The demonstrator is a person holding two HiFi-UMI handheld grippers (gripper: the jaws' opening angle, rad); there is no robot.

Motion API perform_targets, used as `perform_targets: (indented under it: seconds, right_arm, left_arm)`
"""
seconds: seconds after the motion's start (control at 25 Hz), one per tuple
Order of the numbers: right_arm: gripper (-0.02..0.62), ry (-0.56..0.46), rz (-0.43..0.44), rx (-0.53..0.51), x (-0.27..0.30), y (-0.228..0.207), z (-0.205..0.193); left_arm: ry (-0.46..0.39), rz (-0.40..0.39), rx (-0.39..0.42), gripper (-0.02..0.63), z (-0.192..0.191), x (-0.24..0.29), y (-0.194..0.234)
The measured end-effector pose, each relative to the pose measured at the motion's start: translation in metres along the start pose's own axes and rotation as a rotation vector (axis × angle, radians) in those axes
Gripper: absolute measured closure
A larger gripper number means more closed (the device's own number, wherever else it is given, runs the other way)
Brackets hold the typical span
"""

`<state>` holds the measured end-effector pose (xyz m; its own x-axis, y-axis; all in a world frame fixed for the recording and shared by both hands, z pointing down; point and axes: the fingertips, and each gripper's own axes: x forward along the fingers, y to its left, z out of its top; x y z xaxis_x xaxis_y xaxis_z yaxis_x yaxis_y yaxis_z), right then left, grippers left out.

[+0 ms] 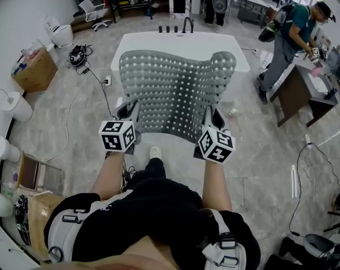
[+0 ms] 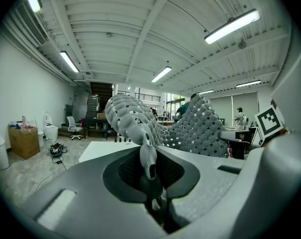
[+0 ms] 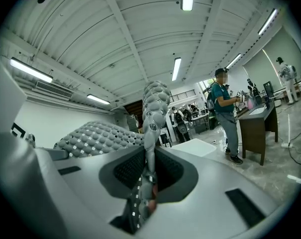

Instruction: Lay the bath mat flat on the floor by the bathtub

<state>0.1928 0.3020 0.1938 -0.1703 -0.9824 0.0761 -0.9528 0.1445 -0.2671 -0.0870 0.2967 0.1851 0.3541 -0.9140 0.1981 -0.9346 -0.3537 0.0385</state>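
Markings: black-and-white square codes on the left marker cube (image 1: 117,135) and the right marker cube (image 1: 216,145), lower centre of the head view; any other print too small to read. Left gripper (image 1: 131,108): jaws nearly together, clamped on the near left edge of the bath mat (image 1: 175,89), a thin fold of it pinched between the pads. Right gripper (image 1: 212,116): jaws likewise close together, clamped on the near right edge, the corner hanging through below the pads. Bath mat: grey, perforated with small square holes, held up off the floor (image 1: 271,151), spread between both grippers at frame centre, in front of the white bathtub (image 1: 181,41) at upper centre. Person (image 1: 293,35) at a dark desk (image 1: 296,94), upper right.
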Motion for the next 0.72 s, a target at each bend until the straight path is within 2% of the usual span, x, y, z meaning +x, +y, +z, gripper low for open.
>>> perform_targets:
  seconds: [0.16, 0.4, 0.72]
  right_arm:
    - [0.543, -0.011, 0.002, -0.016, 0.019, 0.004, 0.01]
    - [0.543, -0.011, -0.024, -0.009, 0.052, -0.016, 0.013]
    - [0.541, 0.017, -0.02, -0.007, 0.135, -0.005, 0.019]
  left_arm:
    - [-0.01, 0.002, -0.003, 0.565, 0.01, 0.018, 0.014]
    - [-0.011, -0.023, -0.007, 0.565, 0.016, 0.058, 0.017]
    - [0.005, -0.035, -0.004, 0.566, 0.031, 0.125, 0.059]
